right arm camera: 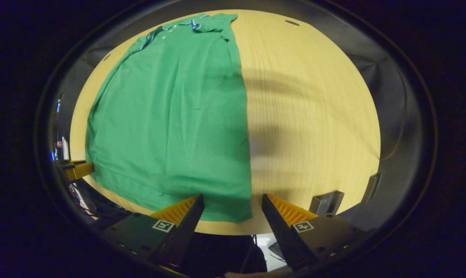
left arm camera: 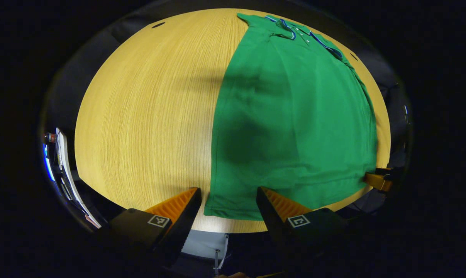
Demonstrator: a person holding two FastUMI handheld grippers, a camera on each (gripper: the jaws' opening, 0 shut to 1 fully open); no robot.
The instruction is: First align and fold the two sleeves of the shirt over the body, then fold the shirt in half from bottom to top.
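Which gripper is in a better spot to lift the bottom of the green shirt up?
Neither wins. The left gripper brackets one bottom corner of the green polo shirt, the right gripper the other, both open. Probably both lift together.

shirt (left arm camera: 294,116) sleeves hidden, desk items (left arm camera: 61,162) too small to tell

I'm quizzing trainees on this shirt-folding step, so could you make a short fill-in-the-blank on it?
The green polo shirt lies flat on the round ____ table.
Both sleeves are already folded ____ the body.
The left hand-held gripper hangs over the shirt's bottom hem with jaws ____.
The shirt's collar lies at the table's ____ edge.

Missing words: wooden; over; open; far
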